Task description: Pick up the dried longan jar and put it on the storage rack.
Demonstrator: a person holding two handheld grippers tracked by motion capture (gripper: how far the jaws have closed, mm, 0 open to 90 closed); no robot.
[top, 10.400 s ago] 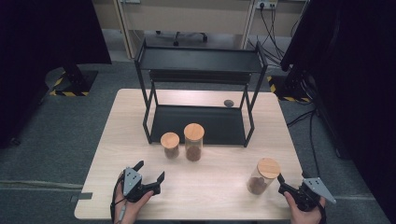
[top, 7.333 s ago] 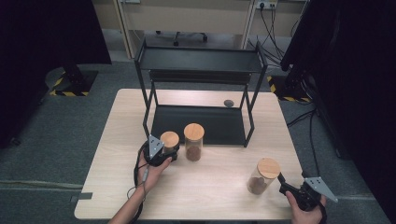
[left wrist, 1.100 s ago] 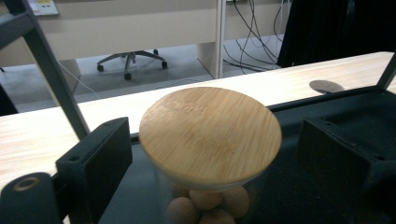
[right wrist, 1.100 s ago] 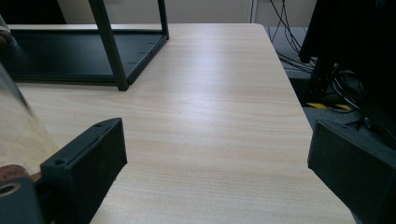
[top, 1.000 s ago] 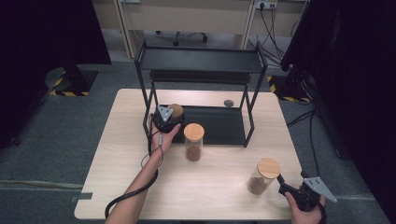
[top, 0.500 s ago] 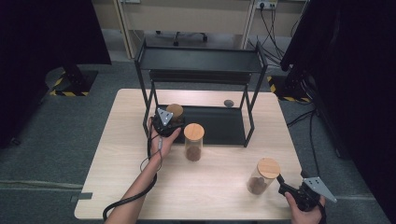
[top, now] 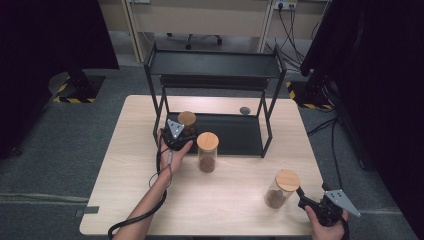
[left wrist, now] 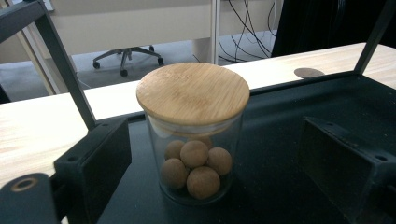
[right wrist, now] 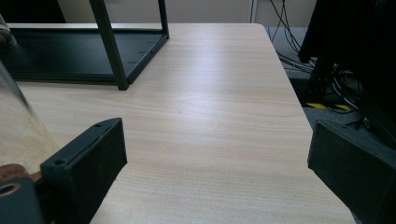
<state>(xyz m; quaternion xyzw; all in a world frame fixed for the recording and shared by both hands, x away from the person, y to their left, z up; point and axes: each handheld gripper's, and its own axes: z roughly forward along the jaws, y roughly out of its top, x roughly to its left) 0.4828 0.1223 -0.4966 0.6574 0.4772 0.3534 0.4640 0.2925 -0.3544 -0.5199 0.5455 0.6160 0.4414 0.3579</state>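
Observation:
A small glass jar [left wrist: 194,135] with a bamboo lid and brown balls inside stands upright on the lower shelf [top: 235,135] of a black rack, at its left end [top: 187,119]. My left gripper [top: 179,134] is just in front of it, open, with a jaw on each side of the jar and a gap to the glass on both. At the front right of the table my right gripper [top: 306,199] is open, nothing between its jaws. A lidded jar [top: 280,189] stands just left of it, its glass wall [right wrist: 14,126] at the edge of the right gripper view.
A taller lidded jar [top: 207,152] stands on the table in front of the rack, right of my left hand. The rack's top shelf [top: 215,65] overhangs the lower one on thin posts [right wrist: 109,46]. A small dark disc [top: 244,110] lies behind the rack.
The left gripper carried the small jar from the table beside the tall jar onto the rack's lower shelf. In the last second it drew back slightly. The right gripper stayed put.

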